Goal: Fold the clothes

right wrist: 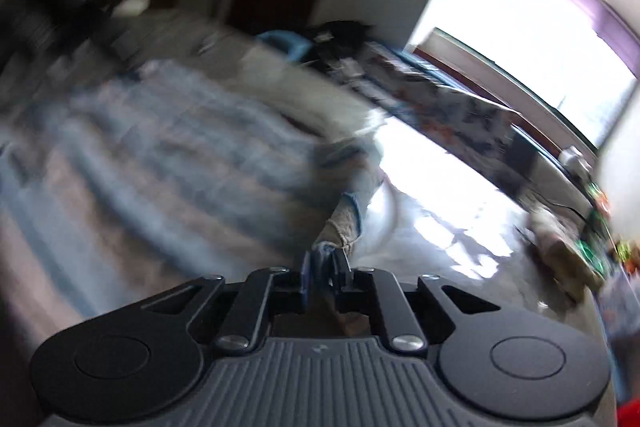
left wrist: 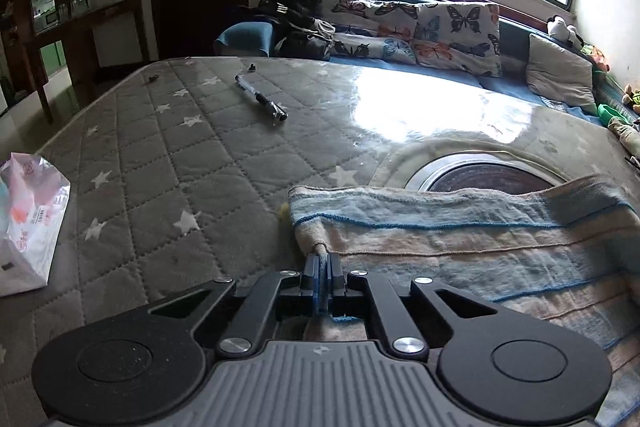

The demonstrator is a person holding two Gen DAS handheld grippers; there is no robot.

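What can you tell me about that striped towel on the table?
The towel looks like worn terry cloth, with pale blue and beige bands and thin darker blue lines. It lies spread on the quilted, star-printed table cover, its far edge slightly raised. The left gripper pinches its near corner; the right gripper pinches another corner, lifted and bunched. The right view is blurred.

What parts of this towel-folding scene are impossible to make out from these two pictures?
- Right wrist view: motion blur smears the striped towel; its far edges and folds are unreadable.
- Left wrist view: the towel runs off the right edge and behind the left gripper, so its full size is hidden.
- The round metal-rimmed thing: the towel covers its near half.
- The plastic bag: cut by the left edge, print too small.
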